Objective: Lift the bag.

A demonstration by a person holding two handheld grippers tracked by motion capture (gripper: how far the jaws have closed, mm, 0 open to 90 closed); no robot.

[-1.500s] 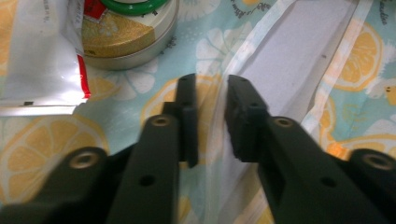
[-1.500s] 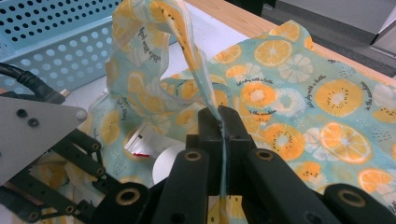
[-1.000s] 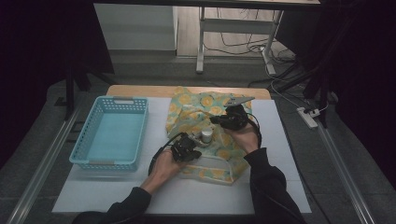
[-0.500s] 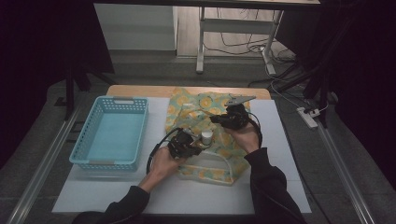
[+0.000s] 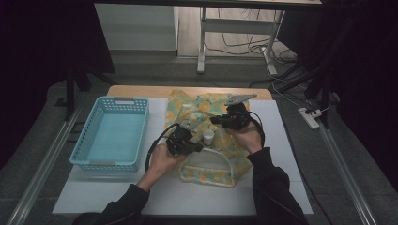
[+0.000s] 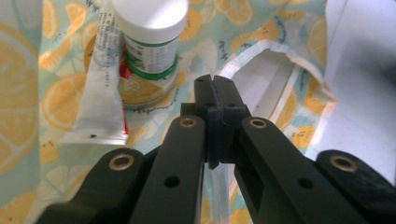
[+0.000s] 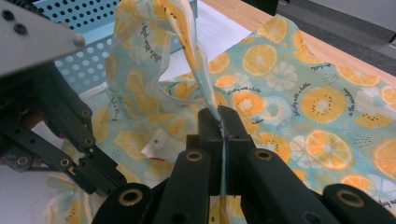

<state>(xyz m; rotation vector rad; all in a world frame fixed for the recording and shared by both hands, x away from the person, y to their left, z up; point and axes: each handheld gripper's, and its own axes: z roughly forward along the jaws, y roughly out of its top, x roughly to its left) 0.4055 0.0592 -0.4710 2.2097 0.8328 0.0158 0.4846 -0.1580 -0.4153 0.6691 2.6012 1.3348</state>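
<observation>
Orange-print cloth bag (image 5: 206, 136) lies spread across the middle of the white table (image 5: 281, 140), right of a blue basket (image 5: 112, 133). Left gripper (image 5: 195, 146) – jaws clamped on the bag's white-trimmed edge – sits beside a white-capped bottle (image 6: 152, 42) and a tube (image 6: 103, 79). Right gripper (image 7: 219, 122) pinches a raised fold of the bag.

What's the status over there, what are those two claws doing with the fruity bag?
Right gripper jaws shut on bag edge, holding it lifted. Left gripper jaws shut, pinching a fold of bag cloth. Bottle and tube lie on the bag. Basket stands apart.
</observation>
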